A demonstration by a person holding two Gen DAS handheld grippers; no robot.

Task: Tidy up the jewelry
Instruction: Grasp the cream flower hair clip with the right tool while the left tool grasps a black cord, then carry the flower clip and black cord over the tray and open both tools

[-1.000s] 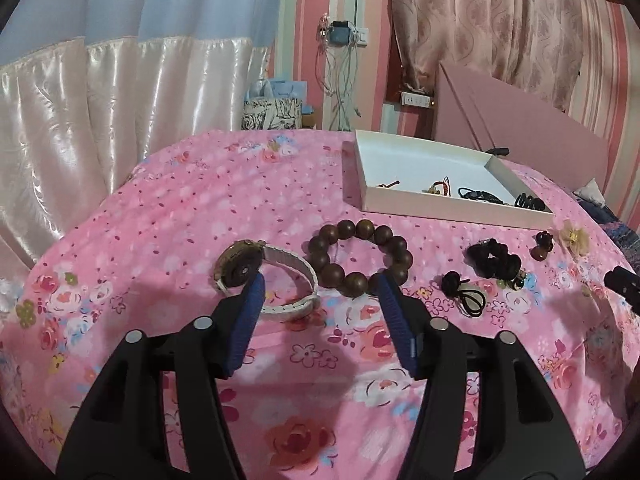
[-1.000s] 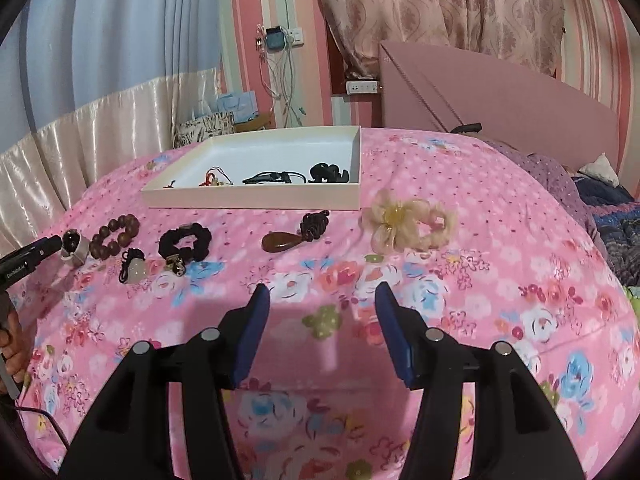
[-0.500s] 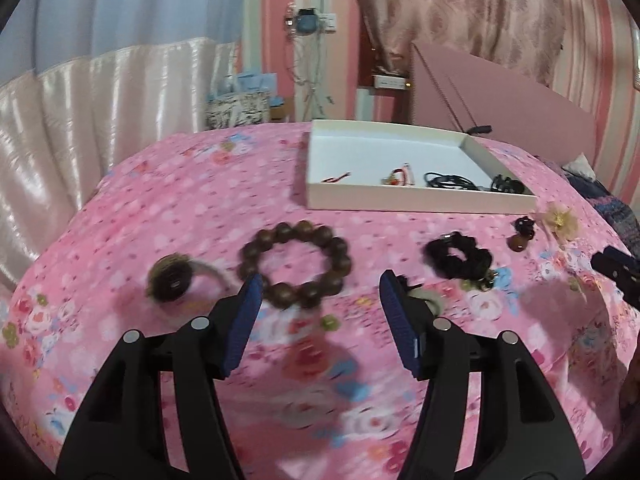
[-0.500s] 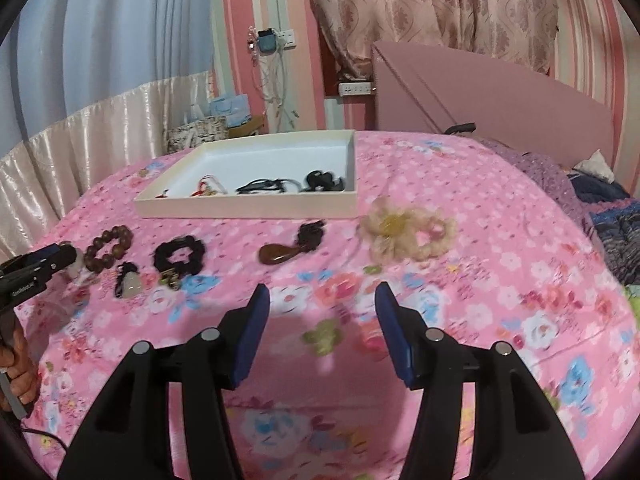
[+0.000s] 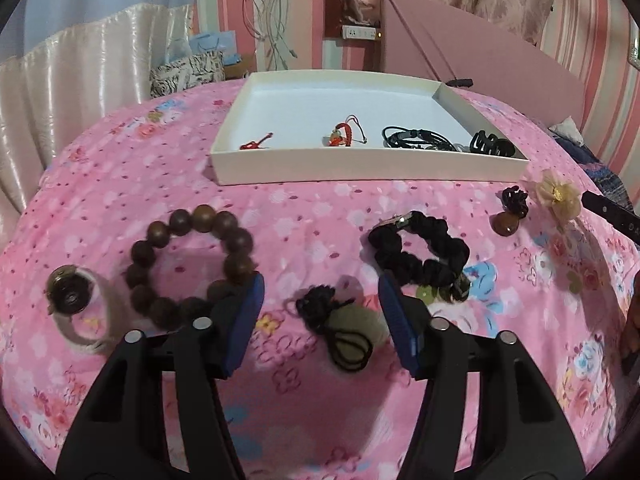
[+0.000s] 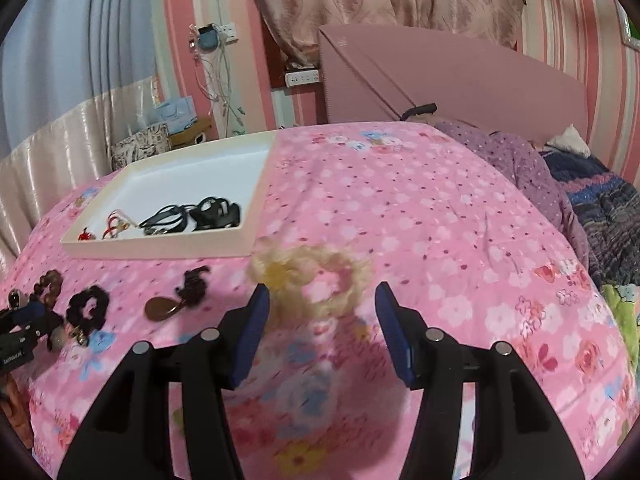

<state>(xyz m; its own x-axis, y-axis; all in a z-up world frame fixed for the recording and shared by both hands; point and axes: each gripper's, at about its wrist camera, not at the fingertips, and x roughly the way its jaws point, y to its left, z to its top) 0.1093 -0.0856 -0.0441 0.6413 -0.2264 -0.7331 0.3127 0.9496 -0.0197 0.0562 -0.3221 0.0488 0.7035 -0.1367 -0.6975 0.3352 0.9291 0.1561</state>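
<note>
Four pieces lie in the tray [image 5: 360, 168] beyond both claws. Our left claw [image 5: 320, 312], empty, is closing around a pendant [image 5: 352, 328]; our right claw [image 6: 318, 320] hangs half open, empty, before the scrunchie [image 6: 308, 280]. Six pieces remain on the bed.

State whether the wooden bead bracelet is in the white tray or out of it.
Out. The wooden bead bracelet lies on the pink bedspread, in front of the white tray.

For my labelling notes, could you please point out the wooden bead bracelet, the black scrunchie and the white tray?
wooden bead bracelet [image 5: 202, 213], left wrist view, on a top bead.
black scrunchie [image 5: 400, 258], left wrist view, on its left fabric.
white tray [image 5: 360, 168], left wrist view, on its near wall.
</note>
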